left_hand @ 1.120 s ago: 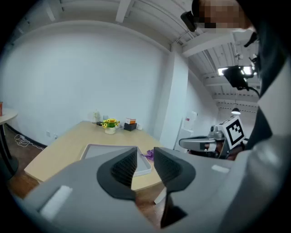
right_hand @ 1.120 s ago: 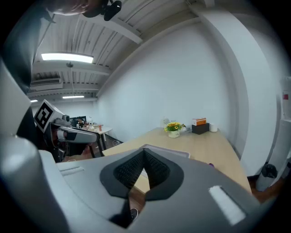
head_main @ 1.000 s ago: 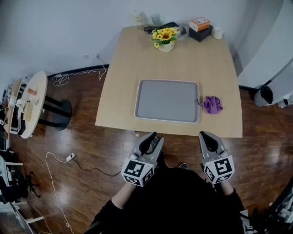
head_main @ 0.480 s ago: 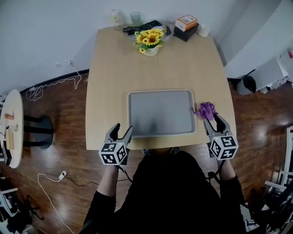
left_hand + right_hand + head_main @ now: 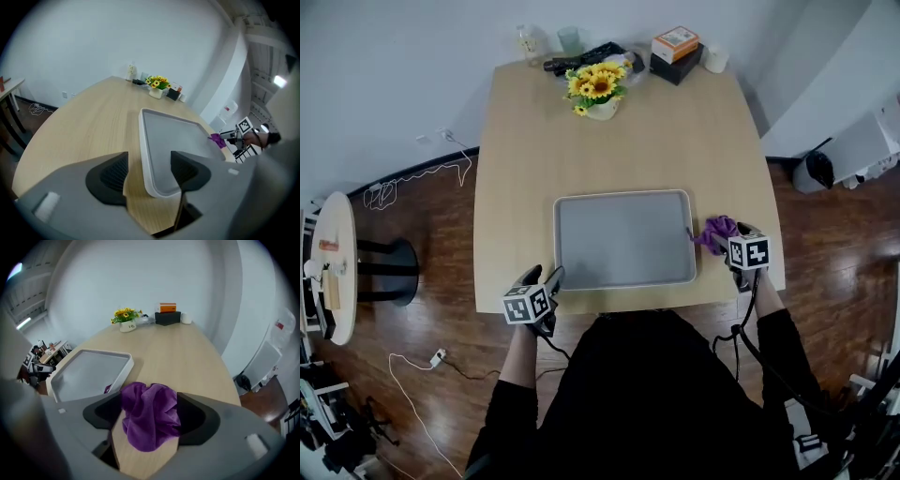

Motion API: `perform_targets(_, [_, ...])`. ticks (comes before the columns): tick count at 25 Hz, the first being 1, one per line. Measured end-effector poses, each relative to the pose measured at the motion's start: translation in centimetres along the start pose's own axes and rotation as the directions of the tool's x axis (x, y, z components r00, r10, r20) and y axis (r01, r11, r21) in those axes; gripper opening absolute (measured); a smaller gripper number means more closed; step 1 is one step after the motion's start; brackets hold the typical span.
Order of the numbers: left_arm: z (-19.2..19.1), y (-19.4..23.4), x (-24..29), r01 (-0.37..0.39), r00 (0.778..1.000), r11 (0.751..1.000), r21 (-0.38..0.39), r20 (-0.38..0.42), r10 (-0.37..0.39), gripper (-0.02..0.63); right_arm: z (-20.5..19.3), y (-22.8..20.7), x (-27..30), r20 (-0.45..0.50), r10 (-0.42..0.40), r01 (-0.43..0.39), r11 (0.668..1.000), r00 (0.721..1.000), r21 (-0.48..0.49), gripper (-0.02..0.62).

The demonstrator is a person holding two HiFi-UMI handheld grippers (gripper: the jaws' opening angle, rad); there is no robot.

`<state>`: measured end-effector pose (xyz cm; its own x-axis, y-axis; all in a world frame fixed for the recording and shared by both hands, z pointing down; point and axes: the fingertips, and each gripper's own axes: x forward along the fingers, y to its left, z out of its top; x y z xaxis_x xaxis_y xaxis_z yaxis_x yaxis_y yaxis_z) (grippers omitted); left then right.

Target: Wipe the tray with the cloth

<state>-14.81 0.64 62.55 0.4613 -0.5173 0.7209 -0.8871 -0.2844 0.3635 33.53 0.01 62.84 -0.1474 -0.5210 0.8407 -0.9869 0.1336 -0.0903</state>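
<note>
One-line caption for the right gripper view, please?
Right gripper, jaws just opened wide, straddles the crumpled purple cloth lying on the table beside the tray.

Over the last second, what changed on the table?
Both claws came down and forward to the table, jaws just opening. The left claw now straddles the tray at its near left corner. The right claw brackets the purple cloth, not yet gripped. Tray, cloth and flowers stayed put.

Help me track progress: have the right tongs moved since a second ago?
Yes: right tongs went from off the table's near edge to the cloth beside the tray; jaws just opening, cloth between them.
</note>
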Motion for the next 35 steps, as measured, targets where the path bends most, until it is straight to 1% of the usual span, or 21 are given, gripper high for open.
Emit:
perform_targets(2, [0.0,0.2,-0.3,-0.023,1.0,1.0,-0.01,0.001,0.023,0.27,-0.3,0.2,1.3,-0.046,0.025,-0.025,1.0,0.999,0.006,0.371])
perform_targets(3, [-0.1,0.3,-0.3,-0.032,0.999,0.999,-0.012,0.0,0.032,0.27,-0.7,0.2,1.9,-0.071,0.019,-0.02,1.0,0.997,-0.012,0.31])
perform_targets(4, [-0.2,0.4,-0.3,-0.038,0.999,0.999,-0.014,-0.003,0.038,0.268,-1.1,0.2,2.3,-0.094,0.005,-0.009,0.999,0.996,-0.04,0.19])
perform_targets(5, [-0.4,0.4,-0.2,-0.042,0.999,0.999,-0.014,-0.006,0.042,0.268,-1.5,0.1,2.8,-0.109,-0.01,0.003,0.998,0.994,-0.066,0.117])
perform_targets(8, [-0.5,0.2,0.0,-0.047,0.999,0.999,-0.006,-0.013,0.047,0.268,-2.0,-0.1,3.2,-0.112,-0.019,0.009,0.996,0.994,-0.083,0.098])
perform_targets(10, [-0.4,0.0,0.3,-0.045,0.999,0.999,0.006,-0.014,0.045,0.268,-1.2,0.3,2.4,-0.083,0.014,-0.019,0.998,0.996,-0.055,0.084])
perform_targets(12, [-0.5,0.0,0.7,-0.039,0.999,0.999,0.022,-0.023,0.039,0.268,1.5,1.9,0.7,0.014,0.081,-0.081,0.996,0.997,-0.023,0.084])
perform_targets(13, [-0.7,0.1,1.0,-0.034,0.999,0.999,0.028,-0.03,0.035,0.268,3.1,3.1,-0.1,0.069,0.116,-0.114,0.993,0.991,-0.027,0.083])
perform_targets(15, [-1.2,0.3,1.6,-0.024,0.998,0.999,0.034,-0.051,0.025,0.268,5.6,6.0,-1.1,0.142,0.18,-0.172,0.983,0.973,-0.071,0.084])
perform_targets(16, [-1.6,0.5,1.8,-0.021,0.998,0.999,0.034,-0.063,0.023,0.268,6.4,7.5,-1.2,0.156,0.212,-0.198,0.975,0.965,-0.098,0.084])
perform_targets(18, [-2.2,0.8,2.1,-0.023,0.995,0.999,0.045,-0.093,0.027,0.262,6.8,10.1,-0.3,0.14,0.248,-0.227,0.962,0.959,-0.149,0.086])
perform_targets(19, [-2.5,0.9,2.1,-0.026,0.994,0.998,0.057,-0.107,0.032,0.245,6.6,10.8,0.6,0.112,0.24,-0.219,0.96,0.964,-0.176,0.086])
perform_targets(21, [-2.9,0.8,2.3,-0.018,0.992,0.997,0.078,-0.124,0.028,0.19,5.8,10.9,2.7,0.044,0.18,-0.166,0.96,0.983,-0.223,0.086])
perform_targets(23, [-3.0,0.3,2.5,0.006,0.992,0.997,0.082,-0.126,0.004,0.17,5.8,10.3,4.4,0.009,0.118,-0.113,0.966,0.993,-0.233,0.087])
perform_targets(26, [-2.9,-0.5,2.9,0.056,0.992,0.995,0.08,-0.117,-0.046,0.127,7.7,10.2,5.9,0.01,0.065,-0.061,0.973,0.998,-0.223,0.086])
perform_targets(28, [-3.0,-1.0,2.9,0.076,0.992,0.994,0.083,-0.108,-0.067,0.09,8.9,11.4,7.2,0.014,0.054,-0.049,0.969,0.998,-0.242,0.086])
perform_targets(30, [-3.1,-1.1,2.9,0.08,0.993,0.993,0.086,-0.097,-0.071,0.08,10.0,13.9,8.6,0.027,0.073,-0.063,0.964,0.997,-0.26,0.086])
perform_targets(32, [-3.1,-1.1,3.0,0.087,0.993,0.994,0.073,-0.084,-0.081,0.08,11.0,17.7,9.7,0.044,0.121,-0.104,0.955,0.992,-0.277,0.086])
perform_targets(35, [-2.9,-1.1,2.9,0.106,0.993,0.994,0.04,-0.065,-0.103,0.08,12.3,24.6,11.3,0.043,0.206,-0.179,0.924,0.978,-0.338,0.087])
